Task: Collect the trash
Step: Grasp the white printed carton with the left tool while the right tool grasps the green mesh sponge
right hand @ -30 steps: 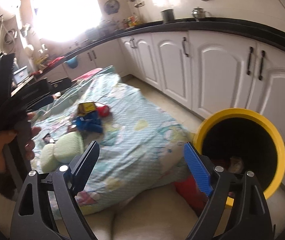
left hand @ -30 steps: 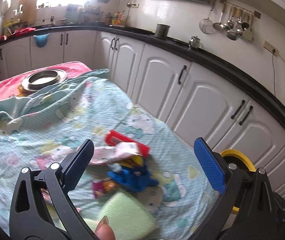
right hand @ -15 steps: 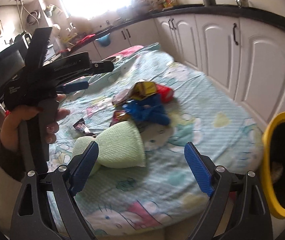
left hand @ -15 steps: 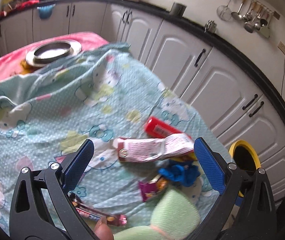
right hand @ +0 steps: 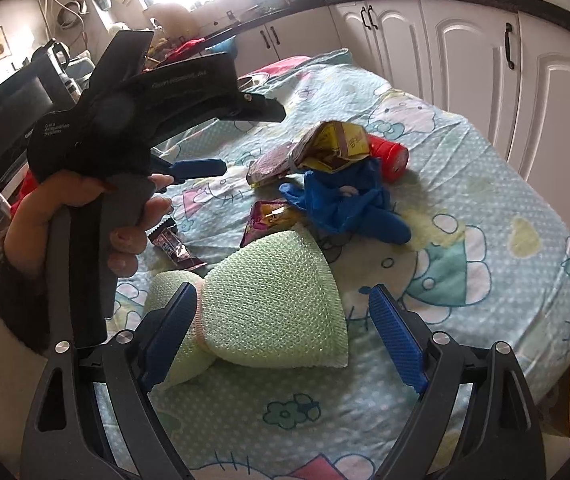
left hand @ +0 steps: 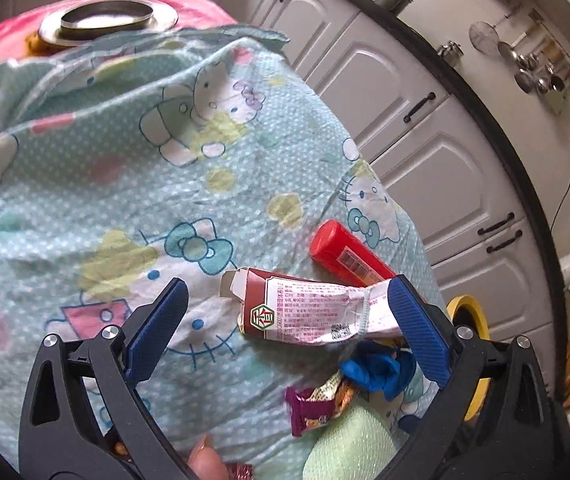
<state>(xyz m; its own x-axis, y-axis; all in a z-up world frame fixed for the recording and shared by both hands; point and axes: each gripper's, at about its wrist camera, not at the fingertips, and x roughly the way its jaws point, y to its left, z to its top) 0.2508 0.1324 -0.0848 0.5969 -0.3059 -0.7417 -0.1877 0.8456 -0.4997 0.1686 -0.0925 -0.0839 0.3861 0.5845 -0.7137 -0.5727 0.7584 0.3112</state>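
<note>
Here, two grippers, left gripper (left hand: 285,320) and right gripper (right hand: 285,336), both apart, one green net (right hand: 269,312), one blue glove (right hand: 345,200).

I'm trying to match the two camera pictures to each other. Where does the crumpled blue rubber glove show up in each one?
Left wrist view: the crumpled blue rubber glove is at lower right, partly behind the claw's right finger, below the flattened pink-and-maroon carton.
Right wrist view: the glove is just above centre, beyond the pale green knitted cloth.
Shared landmark: the red plastic tube lies just past the glove in both.
</note>
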